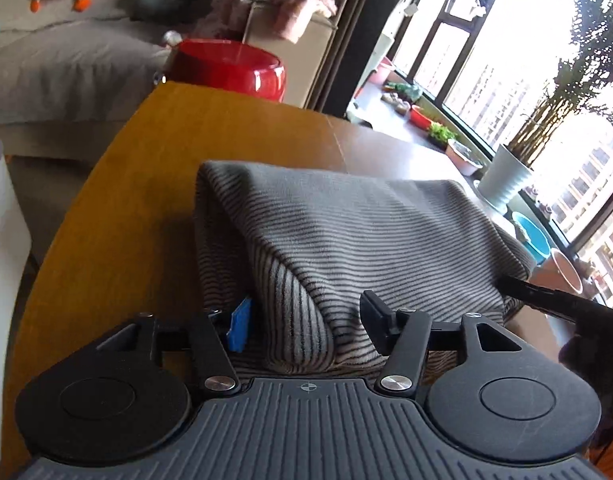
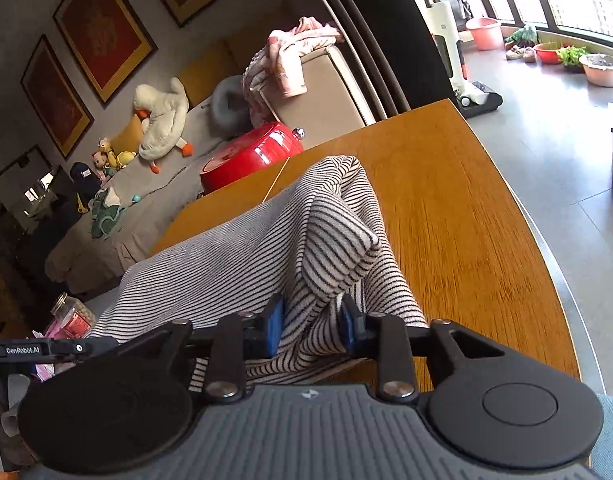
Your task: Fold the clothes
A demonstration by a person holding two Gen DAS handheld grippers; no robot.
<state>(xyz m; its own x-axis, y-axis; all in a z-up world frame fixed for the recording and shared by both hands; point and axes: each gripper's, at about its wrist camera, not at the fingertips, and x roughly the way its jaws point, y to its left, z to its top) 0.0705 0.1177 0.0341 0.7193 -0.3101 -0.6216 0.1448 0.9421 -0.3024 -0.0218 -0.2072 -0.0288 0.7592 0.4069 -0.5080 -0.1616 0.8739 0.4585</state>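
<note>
Left gripper point(image 1: 306, 320), black two-finger claw with blue pads: jaws spread wide, a raised fold of the grey-and-black striped knit garment point(image 1: 346, 240) standing between them. Blue pad of one finger point(image 1: 238, 328) sits against the cloth's left side; the other finger looks clear of it. Not clamped, by the look of it.

Right gripper point(image 2: 312, 328), same build: blue pads pinched in on a bunched ridge of the striped garment point(image 2: 266, 248), cloth squeezed narrow between them. Gripping.

Garment lies on the rounded orange-brown wooden table point(image 1: 126, 200), folded over on itself into a thick pad, one layer lapped diagonally across another. In the right wrist view a loose end point(image 2: 338, 240) humps up just past the pads, then trails toward the far table edge.

Right gripper's dark finger shows at the garment's right edge in the left wrist view point(image 1: 546, 296).

Beyond the table: glossy red round pot point(image 1: 230, 68) just off the far edge, beige sofa point(image 2: 326, 92) with pink cloth point(image 2: 290, 60) draped on its arm, white plush duck point(image 2: 162, 120) on the seat. Window side: white ribbed planter point(image 1: 504, 180) with a green plant.
</note>
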